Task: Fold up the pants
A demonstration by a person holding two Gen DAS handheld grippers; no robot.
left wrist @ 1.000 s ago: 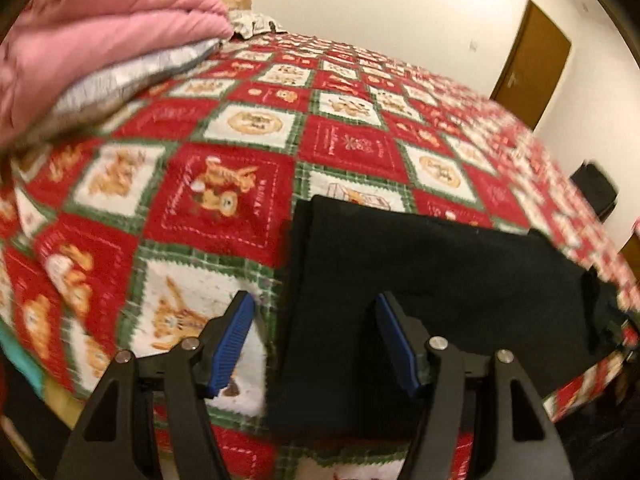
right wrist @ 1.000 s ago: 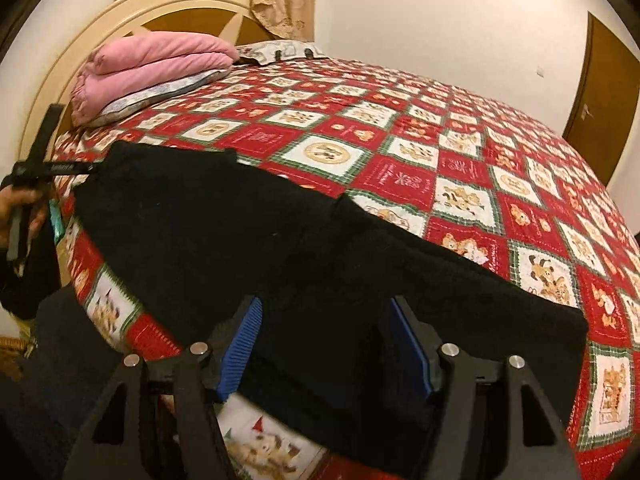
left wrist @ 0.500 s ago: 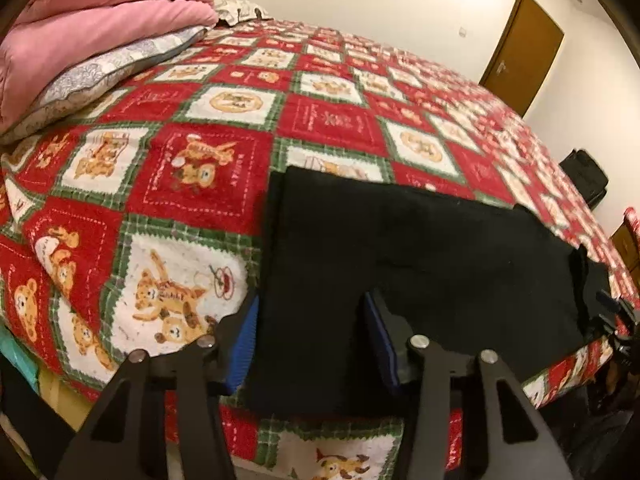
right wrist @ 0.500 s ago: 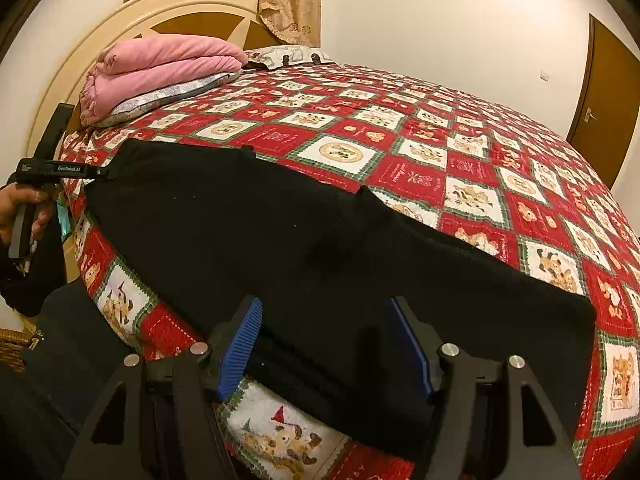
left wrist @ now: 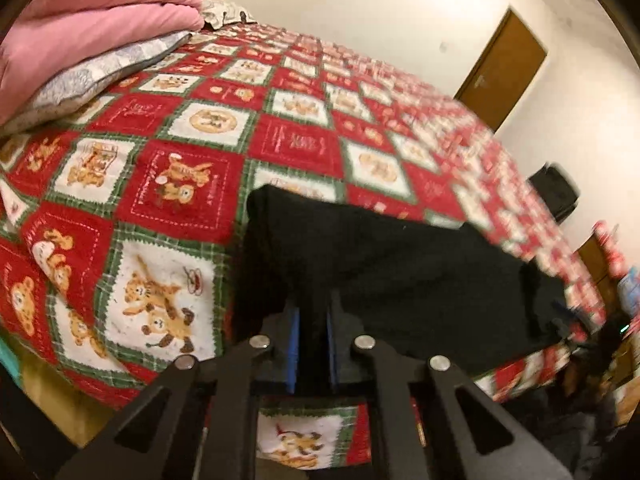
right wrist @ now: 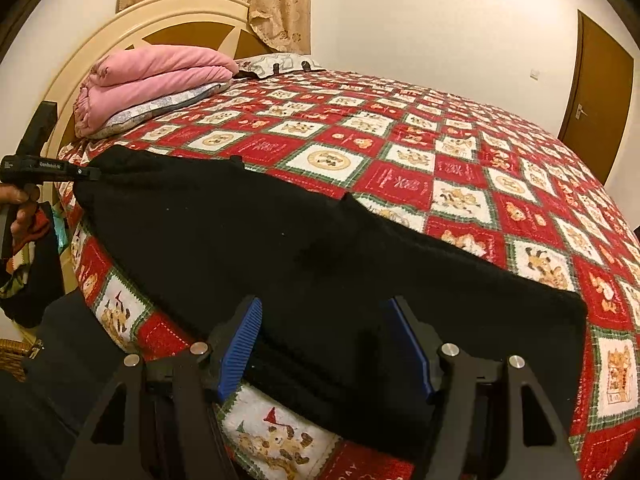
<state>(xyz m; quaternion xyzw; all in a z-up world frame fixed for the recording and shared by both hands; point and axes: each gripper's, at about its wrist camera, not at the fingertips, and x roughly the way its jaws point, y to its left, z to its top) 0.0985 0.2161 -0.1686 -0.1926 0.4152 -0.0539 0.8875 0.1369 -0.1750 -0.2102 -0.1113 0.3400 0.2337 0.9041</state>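
Since the earlier frames, the left gripper (left wrist: 311, 340) has narrowed from a wide gap to a tight pinch on the near edge of the pants (left wrist: 384, 276); its blue pads (left wrist: 294, 346) now stand almost together with black cloth between them. In the right wrist view, the right gripper (right wrist: 326, 344) is much as it was, its pads spread wide on either side of the near hem of the pants (right wrist: 304, 256), not clamped.

Lower centre of both views: the pants lie flat along the near edge of the bed (right wrist: 460, 152), apparently folded lengthwise with one leg over the other, though the black cloth hides the layers. That first fold is judged done; the crosswise folds, end brought toward end, appear to remain. At the left edge of the right wrist view, the left gripper (right wrist: 86, 173) meets one end of the garment.

Middle of the frames: the near hem overhangs the mattress side a little, so a lift there could let cloth slide off. Beyond the pants the patterned bedspread lies open toward the upper right, leaving wide room for carrying an end across.

Upper left: a folded pink blanket (right wrist: 156, 80) rests on a pillow (right wrist: 160, 106) by the headboard (right wrist: 132, 24), well apart from the pants. A door (right wrist: 596, 84) stands at the far right.
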